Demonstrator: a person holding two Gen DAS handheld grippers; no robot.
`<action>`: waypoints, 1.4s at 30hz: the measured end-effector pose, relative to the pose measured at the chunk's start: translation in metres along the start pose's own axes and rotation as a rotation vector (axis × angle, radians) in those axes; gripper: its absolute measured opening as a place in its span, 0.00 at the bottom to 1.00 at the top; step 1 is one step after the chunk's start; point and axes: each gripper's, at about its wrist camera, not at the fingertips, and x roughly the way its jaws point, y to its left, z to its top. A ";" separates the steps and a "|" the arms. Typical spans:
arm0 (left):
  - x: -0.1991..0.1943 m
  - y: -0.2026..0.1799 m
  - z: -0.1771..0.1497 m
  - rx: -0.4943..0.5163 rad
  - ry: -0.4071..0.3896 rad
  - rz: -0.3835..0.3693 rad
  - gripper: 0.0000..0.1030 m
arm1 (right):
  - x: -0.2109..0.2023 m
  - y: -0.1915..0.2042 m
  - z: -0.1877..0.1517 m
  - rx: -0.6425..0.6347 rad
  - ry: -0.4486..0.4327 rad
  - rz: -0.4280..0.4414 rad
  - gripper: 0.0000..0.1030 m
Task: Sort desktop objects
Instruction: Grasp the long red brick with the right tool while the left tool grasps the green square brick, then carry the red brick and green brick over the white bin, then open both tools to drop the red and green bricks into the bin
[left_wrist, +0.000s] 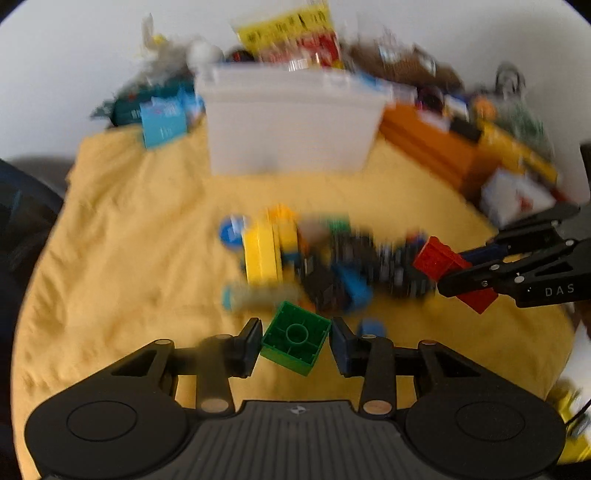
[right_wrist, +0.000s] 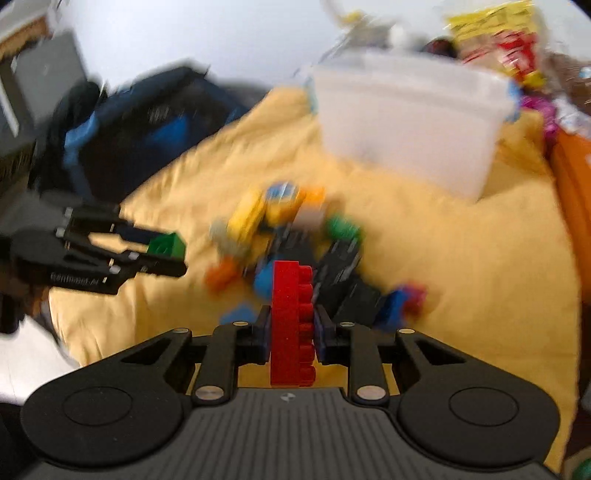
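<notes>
green square plastic brick (left_wrist: 295, 339) sits gripped in the left hand-held gripper (left_wrist: 295, 345); long red studded brick (right_wrist: 291, 325) clamped in the right hand-held gripper (right_wrist: 291, 332); both near the white plastic bin (left_wrist: 291, 122)

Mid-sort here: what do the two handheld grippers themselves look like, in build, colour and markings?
Both are matte black plastic. The left gripper and right gripper each have a ribbed centre plate with a small logo, round discs on either side, linkage arms with silver or copper-toned pivot pins, and dark blue finger pads. The right gripper's side shows white letters "DAS"; the left's side lettering is too blurred to read. No cables or sleeves visible.
</notes>
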 end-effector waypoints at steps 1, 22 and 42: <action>-0.005 0.001 0.012 -0.004 -0.025 0.003 0.42 | -0.007 -0.004 0.010 0.017 -0.029 -0.006 0.24; 0.059 0.034 0.287 -0.067 -0.065 0.092 0.43 | -0.005 -0.103 0.235 0.155 -0.127 -0.252 0.24; 0.099 0.033 0.307 -0.067 -0.009 0.138 0.65 | 0.035 -0.129 0.250 0.201 -0.024 -0.318 0.41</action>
